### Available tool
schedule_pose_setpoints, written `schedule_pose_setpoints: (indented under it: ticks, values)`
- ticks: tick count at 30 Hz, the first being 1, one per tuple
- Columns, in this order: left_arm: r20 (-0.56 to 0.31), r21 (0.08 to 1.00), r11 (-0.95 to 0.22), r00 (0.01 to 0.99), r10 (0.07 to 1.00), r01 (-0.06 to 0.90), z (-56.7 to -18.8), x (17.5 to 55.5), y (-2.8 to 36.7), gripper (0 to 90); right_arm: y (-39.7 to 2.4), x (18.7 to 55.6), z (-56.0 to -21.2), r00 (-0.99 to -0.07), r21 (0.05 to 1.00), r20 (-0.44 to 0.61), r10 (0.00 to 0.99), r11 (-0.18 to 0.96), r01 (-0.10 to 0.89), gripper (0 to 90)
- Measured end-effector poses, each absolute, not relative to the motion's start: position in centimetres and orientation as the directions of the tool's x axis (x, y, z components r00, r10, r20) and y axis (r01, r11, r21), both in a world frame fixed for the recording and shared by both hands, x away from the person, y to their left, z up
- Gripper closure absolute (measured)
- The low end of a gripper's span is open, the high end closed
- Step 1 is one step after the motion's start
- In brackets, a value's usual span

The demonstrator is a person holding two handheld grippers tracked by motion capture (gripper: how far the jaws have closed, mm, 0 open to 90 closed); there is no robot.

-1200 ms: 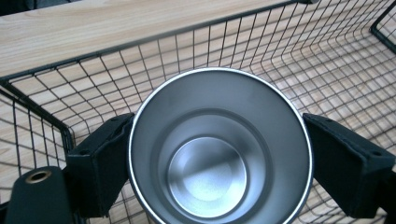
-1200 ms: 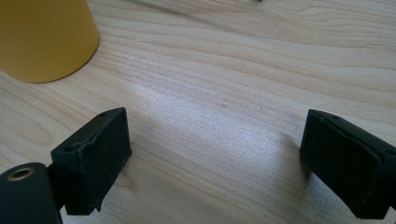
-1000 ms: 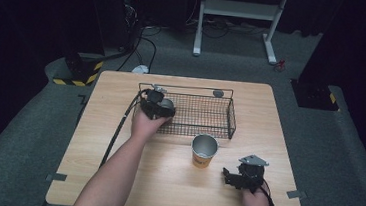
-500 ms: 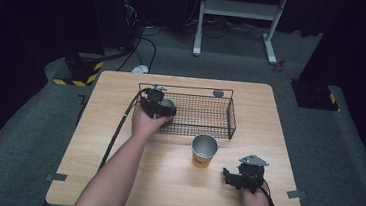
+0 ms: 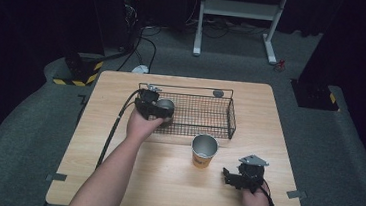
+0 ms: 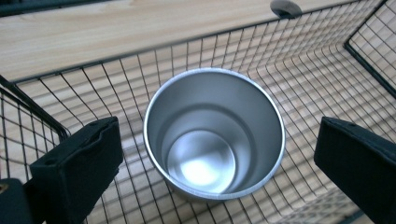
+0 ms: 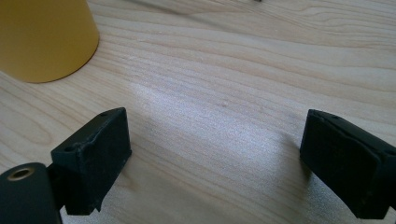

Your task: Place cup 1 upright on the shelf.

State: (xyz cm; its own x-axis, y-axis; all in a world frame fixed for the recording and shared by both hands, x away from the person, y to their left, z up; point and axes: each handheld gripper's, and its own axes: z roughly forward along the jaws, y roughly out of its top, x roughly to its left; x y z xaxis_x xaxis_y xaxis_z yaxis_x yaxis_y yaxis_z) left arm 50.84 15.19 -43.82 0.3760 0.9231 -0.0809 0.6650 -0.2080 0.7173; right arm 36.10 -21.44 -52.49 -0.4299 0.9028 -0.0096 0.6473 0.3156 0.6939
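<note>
While the right tool (image 5: 229, 176) rests low on the table (image 5: 173, 192) at about five o'clock in the high view, its jaws stand wide apart with nothing between them. The right gripper view shows bare wood grain between those two black jaws, and the yellow wall of a cup at eleven o'clock; the high view adds what that close look leaves out, namely that this yellow cup (image 5: 204, 151) has a steel lining, stands upright, and sits just outside the near wall of the wire basket (image 5: 232, 118), well apart from the right tool.

Farther in, at about ten o'clock from the table's middle, the left tool (image 5: 162, 112) reaches over the basket's left end. Its jaws have just been opening, and the left gripper view shows them spread to either side of a steel cup (image 6: 214, 135), neither pad touching the rim. That cup stands upright, mouth up, on the mesh floor inside the basket, near its left wall. From above, the cup is half hidden by the tool and hand; the close view gives its empty, shiny inside.

Beyond the basket's far rim, at twelve o'clock, a small grey disc (image 5: 218, 93) lies on the table.
</note>
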Motion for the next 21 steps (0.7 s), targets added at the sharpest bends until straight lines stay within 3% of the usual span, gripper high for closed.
schedule_pose_setpoints:
  ticks: [21]
  values:
    - [-0.059, 0.768, -0.221, 0.411, 0.910, 0.601, -42.9, 44.3, 19.0, 2.0, -21.4, 36.1, -52.5, -0.427, 0.694, -0.006, 0.904, 0.311, 0.649, 8.2]
